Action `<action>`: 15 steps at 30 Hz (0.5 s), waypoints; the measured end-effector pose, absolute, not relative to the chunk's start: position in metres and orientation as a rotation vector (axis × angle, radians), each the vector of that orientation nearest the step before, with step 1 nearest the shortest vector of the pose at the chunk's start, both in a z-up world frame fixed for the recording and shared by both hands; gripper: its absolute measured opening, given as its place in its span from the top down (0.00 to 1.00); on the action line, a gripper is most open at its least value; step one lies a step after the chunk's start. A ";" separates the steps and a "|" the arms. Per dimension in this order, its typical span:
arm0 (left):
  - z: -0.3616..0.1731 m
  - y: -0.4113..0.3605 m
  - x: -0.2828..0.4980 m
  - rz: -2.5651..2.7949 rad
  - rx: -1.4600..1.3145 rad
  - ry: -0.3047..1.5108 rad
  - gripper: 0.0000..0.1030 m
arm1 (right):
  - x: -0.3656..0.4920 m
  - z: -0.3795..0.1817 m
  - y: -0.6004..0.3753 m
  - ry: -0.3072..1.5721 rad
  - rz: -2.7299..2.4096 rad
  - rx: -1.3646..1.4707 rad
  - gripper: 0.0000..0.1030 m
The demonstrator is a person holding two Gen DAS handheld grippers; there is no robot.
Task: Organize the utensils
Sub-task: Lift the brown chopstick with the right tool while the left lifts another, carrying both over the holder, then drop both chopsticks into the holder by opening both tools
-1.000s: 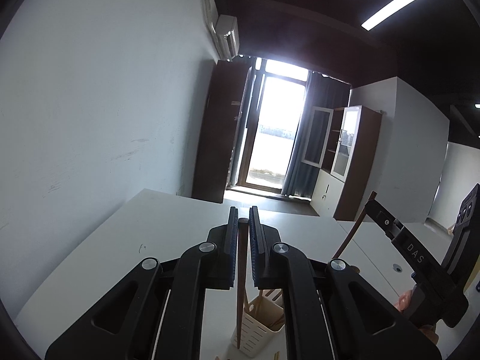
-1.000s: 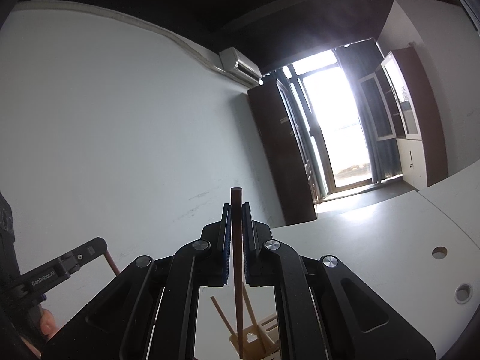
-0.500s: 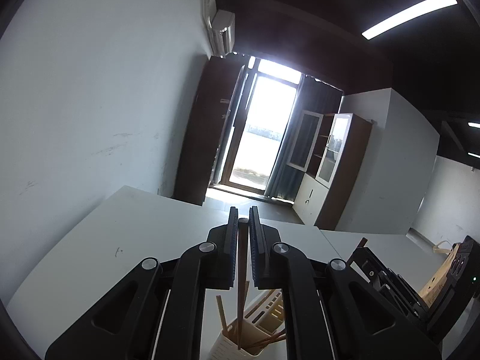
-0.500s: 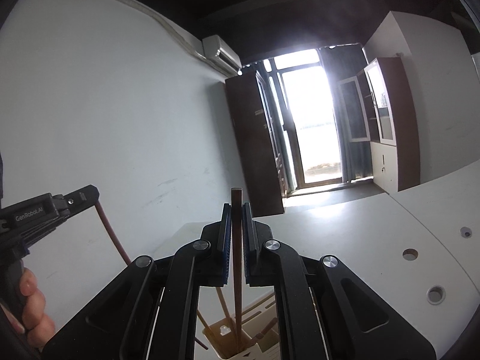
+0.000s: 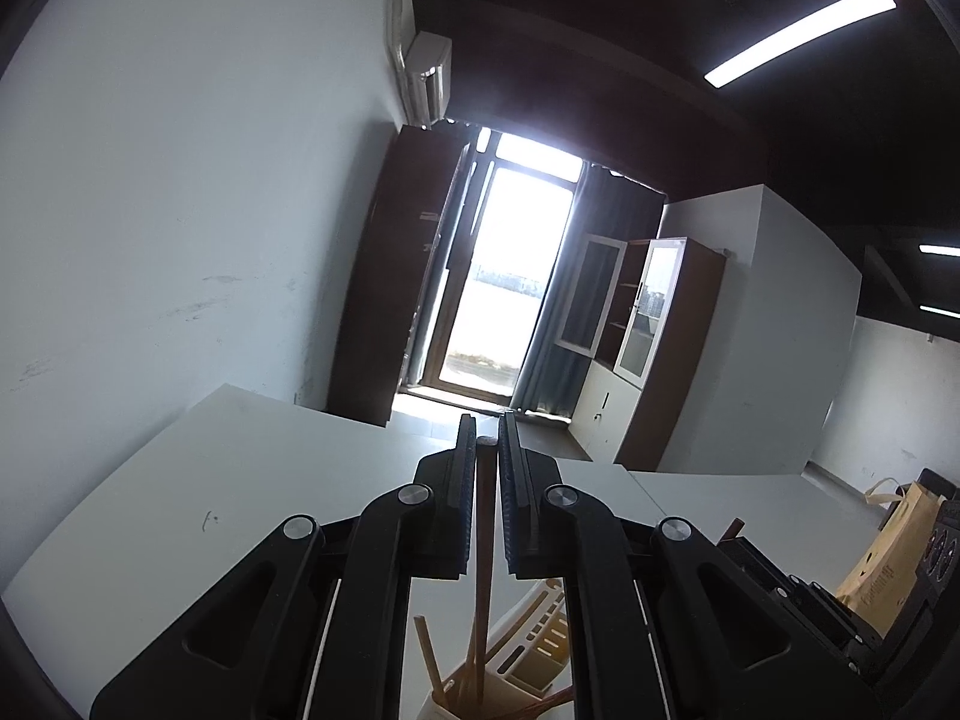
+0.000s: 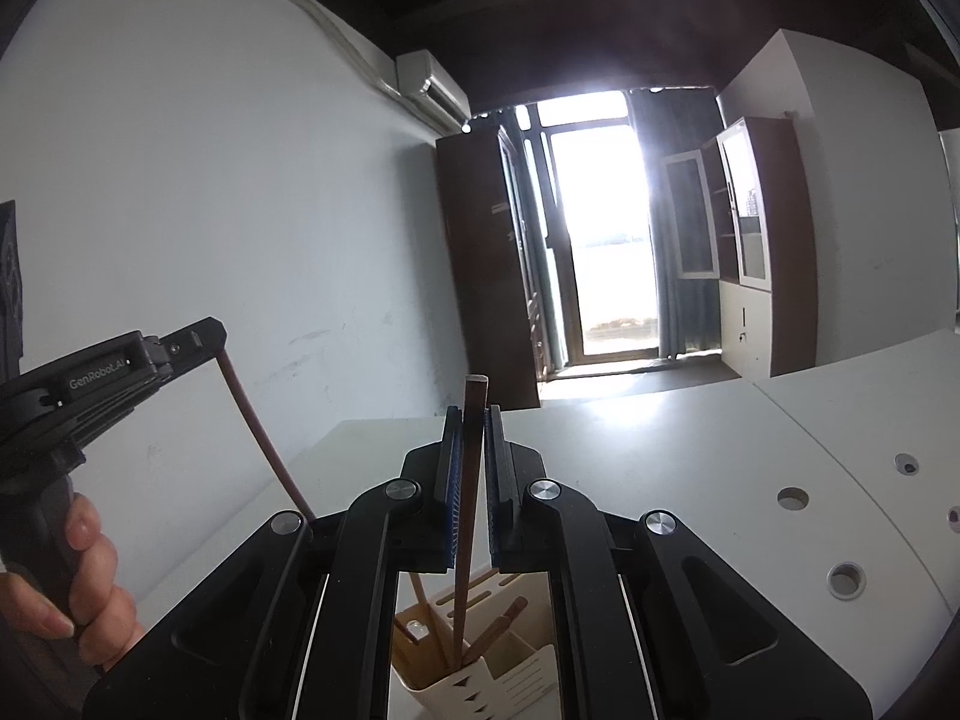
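Note:
My left gripper (image 5: 486,438) is shut on a brown chopstick (image 5: 482,570) that hangs down into a cream slotted utensil holder (image 5: 528,654) on the white table (image 5: 180,516). My right gripper (image 6: 474,417) is shut on another brown chopstick (image 6: 467,516), whose lower end reaches into the same utensil holder (image 6: 498,681). Several chopsticks stand in the holder. In the right wrist view the left gripper (image 6: 207,339) shows at the left with its chopstick (image 6: 258,432), held by a person's hand (image 6: 90,576).
The white table (image 6: 690,450) has round cable holes (image 6: 792,498) at the right. A white wall, a dark wardrobe (image 5: 378,312) and a bright balcony door (image 5: 510,276) lie behind. A brown paper bag (image 5: 882,546) stands at the far right.
Both grippers have sunk with their chopsticks, so the utensil holder shows closer beneath them. The left gripper has shifted sideways; the right gripper has slipped low and right in its view.

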State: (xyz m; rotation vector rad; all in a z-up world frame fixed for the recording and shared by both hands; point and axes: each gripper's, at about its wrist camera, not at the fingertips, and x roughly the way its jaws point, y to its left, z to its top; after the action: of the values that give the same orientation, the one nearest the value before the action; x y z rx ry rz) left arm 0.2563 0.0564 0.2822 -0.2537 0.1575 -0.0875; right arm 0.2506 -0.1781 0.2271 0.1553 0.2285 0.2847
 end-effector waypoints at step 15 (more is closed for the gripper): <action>0.226 0.029 0.266 -0.197 -0.176 0.244 0.93 | 0.225 0.192 -0.189 0.259 0.386 0.137 0.92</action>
State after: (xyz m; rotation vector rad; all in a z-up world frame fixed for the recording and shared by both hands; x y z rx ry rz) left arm 0.2657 0.0286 0.2258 -0.1761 0.2445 -0.1970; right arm 0.2255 -0.1888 0.1916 0.1366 0.2586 0.3858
